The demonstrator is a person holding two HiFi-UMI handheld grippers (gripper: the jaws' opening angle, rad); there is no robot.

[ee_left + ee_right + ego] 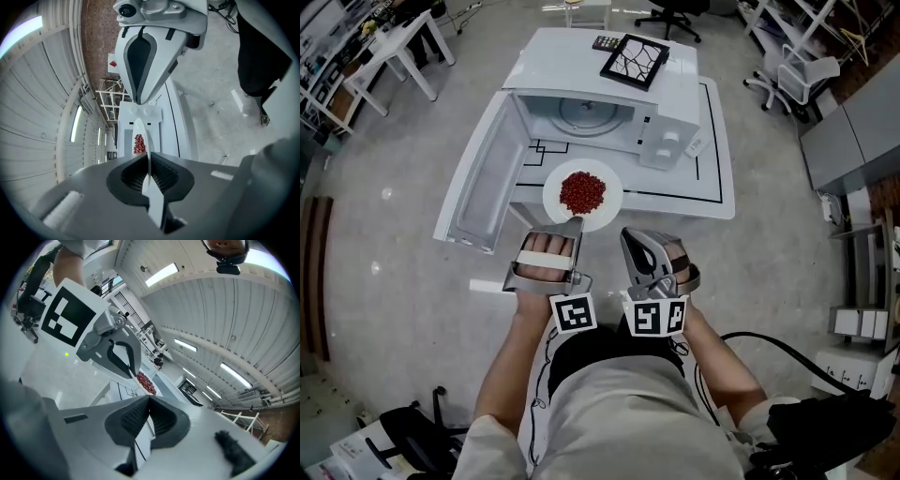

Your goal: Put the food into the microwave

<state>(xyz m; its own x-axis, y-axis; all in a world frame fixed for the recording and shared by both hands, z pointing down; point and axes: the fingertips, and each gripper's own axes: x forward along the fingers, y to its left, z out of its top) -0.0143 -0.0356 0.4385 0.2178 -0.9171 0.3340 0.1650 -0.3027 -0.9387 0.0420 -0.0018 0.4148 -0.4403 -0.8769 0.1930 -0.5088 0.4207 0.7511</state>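
Note:
A white plate (555,195) heaped with red food (582,190) hovers just in front of the open microwave (581,112), over the near edge of the table. My left gripper (575,223) is shut on the plate's near rim, and my right gripper (625,233) is shut on the rim beside it, to the right. In the left gripper view the plate (140,133) runs edge-on out of the shut left gripper (149,161), with the food (139,144) beyond. The right gripper view shows the rim pinched in the right gripper (148,401) and the food (146,383) ahead.
The microwave door (483,178) hangs wide open to the left. A black framed panel (635,60) lies on top of the microwave. The white table (717,183) carries black lines. Office chairs (787,75) and a desk (389,47) stand further off.

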